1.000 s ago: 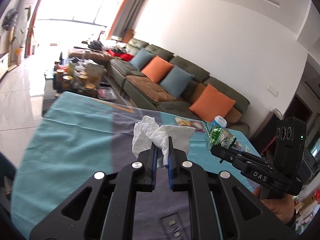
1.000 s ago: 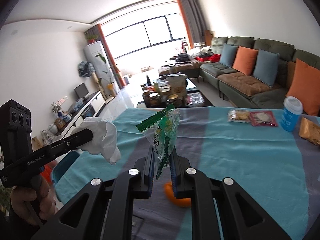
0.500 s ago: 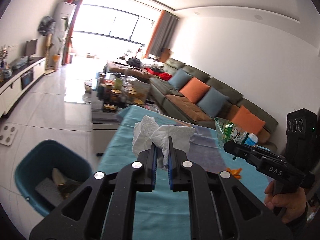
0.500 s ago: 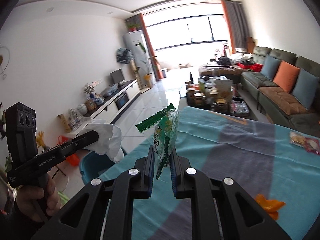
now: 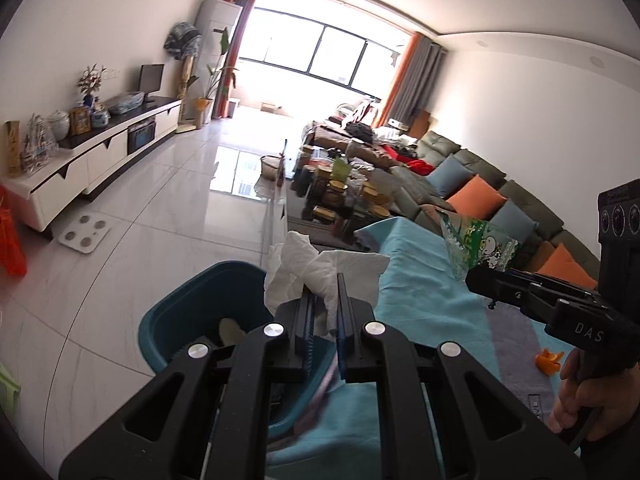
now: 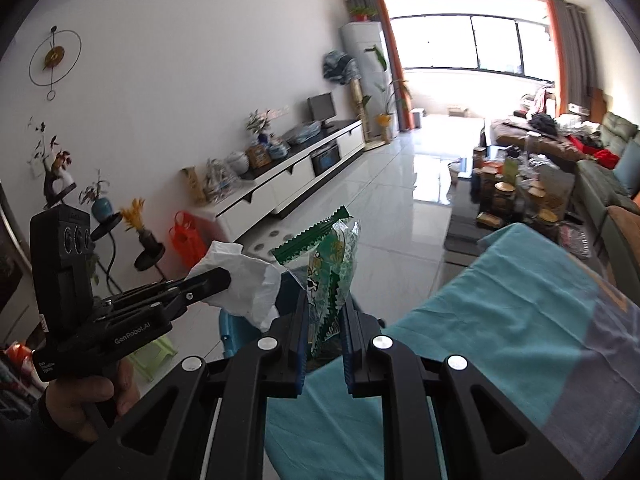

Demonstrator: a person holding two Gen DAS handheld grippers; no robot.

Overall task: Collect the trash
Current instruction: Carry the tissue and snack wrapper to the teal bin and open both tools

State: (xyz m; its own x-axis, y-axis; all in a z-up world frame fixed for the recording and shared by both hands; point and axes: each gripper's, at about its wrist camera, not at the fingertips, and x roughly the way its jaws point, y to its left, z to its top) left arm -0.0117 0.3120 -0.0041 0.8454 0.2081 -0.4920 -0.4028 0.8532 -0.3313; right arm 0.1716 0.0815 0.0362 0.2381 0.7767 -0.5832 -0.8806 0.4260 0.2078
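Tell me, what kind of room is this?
Most likely a home living room: a long sofa with orange and blue cushions, a low TV cabinet carrying a screen, and a cluttered coffee table before a big window.

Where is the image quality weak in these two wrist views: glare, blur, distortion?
Left wrist: the window is blown out, walls bow with the fisheye, and the bin edge under the gripper smears. Right wrist: window overexposed, floor glare, yet the wrapper stays sharp.

Crumpled white tissue [image 5: 320, 276] and green snack wrapper [image 6: 330, 276] — both upright above teal bin [image 5: 200, 312].
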